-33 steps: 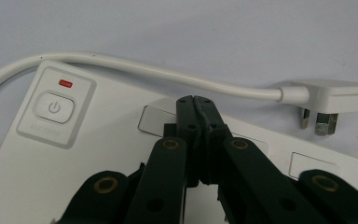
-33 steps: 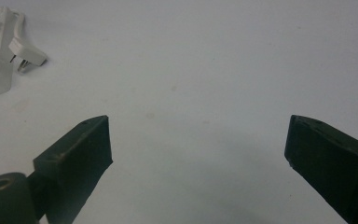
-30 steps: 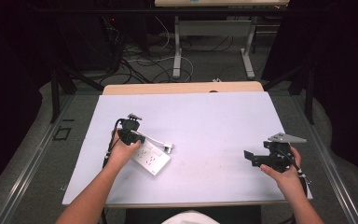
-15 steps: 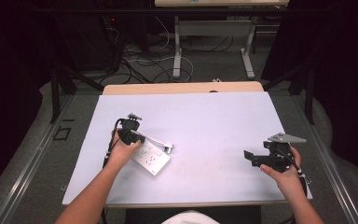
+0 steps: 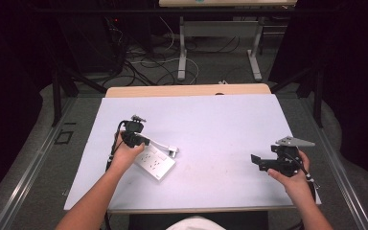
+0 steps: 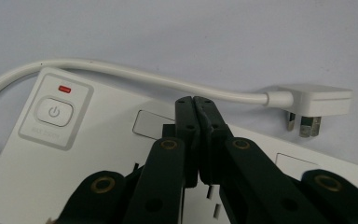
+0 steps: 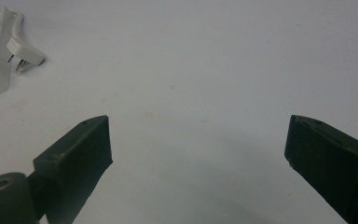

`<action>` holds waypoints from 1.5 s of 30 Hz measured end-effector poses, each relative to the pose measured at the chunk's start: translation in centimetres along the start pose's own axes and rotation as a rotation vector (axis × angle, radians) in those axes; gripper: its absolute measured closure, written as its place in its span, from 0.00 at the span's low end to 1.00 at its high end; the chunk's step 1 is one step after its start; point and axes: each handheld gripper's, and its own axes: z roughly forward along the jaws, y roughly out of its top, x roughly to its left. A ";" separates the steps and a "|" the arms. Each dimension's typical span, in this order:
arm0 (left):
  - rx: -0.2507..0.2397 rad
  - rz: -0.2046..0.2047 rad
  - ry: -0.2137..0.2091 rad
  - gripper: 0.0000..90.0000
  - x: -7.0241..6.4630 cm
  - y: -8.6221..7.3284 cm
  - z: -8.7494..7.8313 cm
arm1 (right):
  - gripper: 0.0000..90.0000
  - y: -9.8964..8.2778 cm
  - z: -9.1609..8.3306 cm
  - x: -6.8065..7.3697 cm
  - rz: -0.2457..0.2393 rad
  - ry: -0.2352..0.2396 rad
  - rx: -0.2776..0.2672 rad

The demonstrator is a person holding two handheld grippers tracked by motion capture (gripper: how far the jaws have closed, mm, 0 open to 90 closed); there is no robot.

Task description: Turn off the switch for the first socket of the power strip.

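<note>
Jaws pressed together, your left gripper (image 6: 193, 100) rests on the hard, light power strip (image 5: 154, 162) at 8 o'clock on the table (image 5: 211, 120), so grab its edges with your wide-open right gripper (image 7: 198, 142).

worktop (image 5: 220, 129): pale lilac-white sheet over a wooden board, wood edge showing at the far side | floor beyond: tangle of cables (image 5: 143, 62) on grey carpet | second table behind: white legs (image 5: 182, 48) on feet, light top at upper edge | dark frame struts (image 5: 57, 91) at left
</note>
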 end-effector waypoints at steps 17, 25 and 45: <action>-0.016 0.023 -0.015 0.96 -0.9 0.8 -1.7 | 0.08 0.0 0.0 0.0 0.001 0.001 0.000; -0.025 0.026 -0.013 0.90 -1.0 1.0 -2.5 | 0.08 0.0 0.0 0.0 0.000 0.007 -0.001; -0.058 0.038 -0.047 0.67 -1.6 1.4 -4.6 | 0.08 0.0 0.0 0.0 -0.001 0.006 0.000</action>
